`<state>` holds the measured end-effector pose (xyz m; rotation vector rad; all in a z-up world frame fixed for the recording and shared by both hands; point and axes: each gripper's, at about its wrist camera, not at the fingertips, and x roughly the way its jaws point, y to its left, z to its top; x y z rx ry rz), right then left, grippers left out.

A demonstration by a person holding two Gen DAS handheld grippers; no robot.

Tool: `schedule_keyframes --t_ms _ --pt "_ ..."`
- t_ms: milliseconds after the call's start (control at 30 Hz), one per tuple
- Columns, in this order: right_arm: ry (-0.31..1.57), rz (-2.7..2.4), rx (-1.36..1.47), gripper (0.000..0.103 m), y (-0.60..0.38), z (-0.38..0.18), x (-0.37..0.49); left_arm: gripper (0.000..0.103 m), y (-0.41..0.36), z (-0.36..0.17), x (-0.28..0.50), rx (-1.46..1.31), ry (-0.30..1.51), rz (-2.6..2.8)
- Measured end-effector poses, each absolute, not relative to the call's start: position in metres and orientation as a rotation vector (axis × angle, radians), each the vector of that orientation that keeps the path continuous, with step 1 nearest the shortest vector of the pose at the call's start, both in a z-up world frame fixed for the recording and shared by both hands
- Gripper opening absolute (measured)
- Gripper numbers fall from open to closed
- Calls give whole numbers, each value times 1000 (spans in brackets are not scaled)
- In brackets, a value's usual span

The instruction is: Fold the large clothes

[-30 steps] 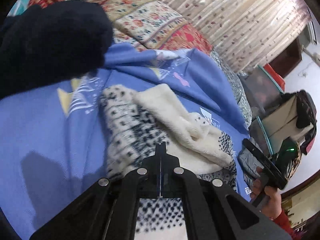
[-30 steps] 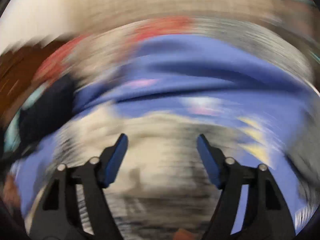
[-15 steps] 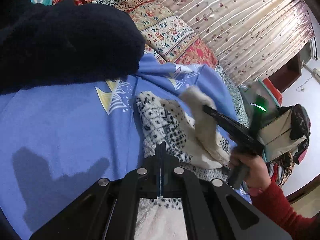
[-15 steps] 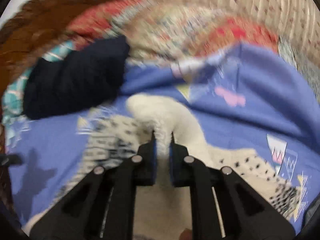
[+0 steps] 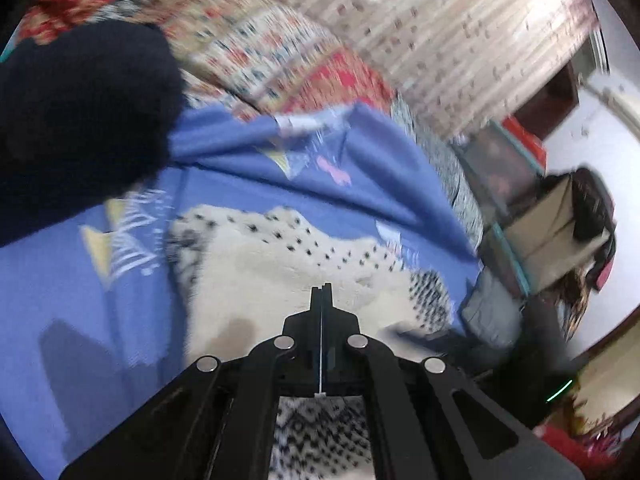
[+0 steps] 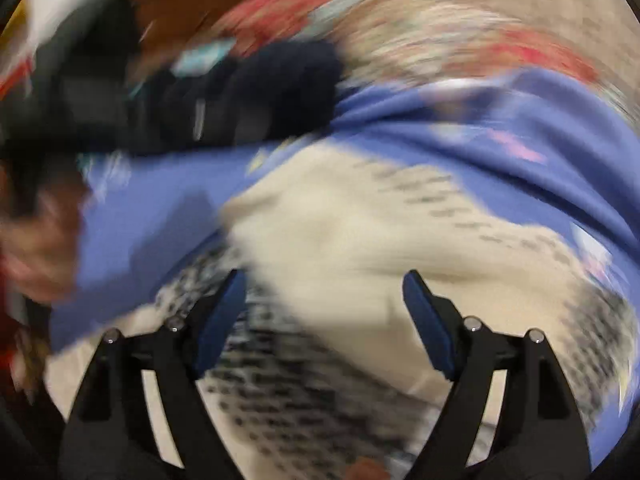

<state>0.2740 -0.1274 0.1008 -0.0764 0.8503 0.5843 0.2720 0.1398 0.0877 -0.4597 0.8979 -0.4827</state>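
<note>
Blue bedsheet point(image 5: 248, 184) with little sailboat prints fills the left wrist view, spread over a bed backed by a red floral quilt point(image 5: 280, 56) and a pale patterned curtain point(image 5: 460, 28). Lying flat on that sheet is the cream fleece garment with black speckles point(image 5: 288, 264), its plain cream side up and a denser black-and-white patterned part showing under the tool at the bottom edge. A dark navy garment point(image 5: 80, 112) sits bunched at the upper left, touching the sheet's far edge. The left gripper point(image 5: 321, 292) hovers over the cream garment with its fingers pressed together, nothing visible between them. Off to the right, a cardboard box point(image 5: 552, 224) stands beside the bed. Over to the right wrist view, heavily smeared by motion: the right gripper point(image 6: 324, 292) has its blue pads point(image 6: 428, 320) wide apart and opening, and the cream garment point(image 6: 360, 248) lies below the gap, not pinched. The navy garment point(image 6: 280, 92) shows beyond on the blue sheet point(image 6: 500, 128), and a blurred hand point(image 6: 36, 248) appears at the left edge.
</note>
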Motion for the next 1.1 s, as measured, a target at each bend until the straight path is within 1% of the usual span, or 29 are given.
schedule_keyframes --t_ms 33,100,133,167,200,233,267,300,367,400,433,467,500,533,600,667,733,800,933,1000,1067,1100 --pt "871 534 -20 67 -153 98 285 21 128 77 283 -423 921 -478" --pt "959 411 51 55 -197 76 308 21 111 54 303 -334 965 -419" --pt "1010 277 63 51 -232 57 325 21 106 43 312 -287 986 -366" --pt "1041 103 22 43 -269 35 340 22 102 22 326 -196 1014 -261" --pt "1056 0 70 40 -308 18 347 24 105 7 335 -172 1030 -227" --pt "1041 1 205 39 -334 12 348 26 109 -4 341 -205 1051 -241" --pt "1030 -13 328 39 -354 8 347 26 118 -9 344 -286 1043 -258" --pt "1016 -14 343 39 -357 10 344 26 120 -8 345 -304 1040 -252" --pt "1008 6 279 42 -343 15 336 26 112 -5 343 -233 1030 -233" --pt "1011 22 281 46 -340 19 328 26 111 -2 341 -212 1029 -230" --pt "1006 25 281 54 -340 26 319 26 110 2 339 -206 1034 -231" --pt "990 31 280 58 -340 35 304 26 111 11 335 -205 1044 -237" --pt "973 39 279 64 -339 45 287 26 113 22 328 -200 1047 -248" --pt "964 52 282 65 -340 54 265 26 117 32 320 -188 1043 -259" --pt "960 75 314 65 -348 63 223 26 131 57 285 -158 1021 -297" --pt "968 115 369 65 -358 63 164 26 149 68 248 -181 1026 -347" --pt "985 137 420 65 -369 61 110 26 165 66 208 -206 1066 -378" --pt "1007 167 532 65 -377 44 55 26 183 57 165 -256 1126 -388" --pt "994 235 664 65 -368 22 -10 28 206 25 89 -360 1243 -343" --pt "990 292 655 65 -347 16 -26 30 209 15 62 -416 1259 -339" --pt "1007 336 600 65 -323 13 -34 34 212 14 43 -485 1257 -337" --pt "1007 361 586 62 -315 13 -36 35 213 13 36 -542 1270 -359"
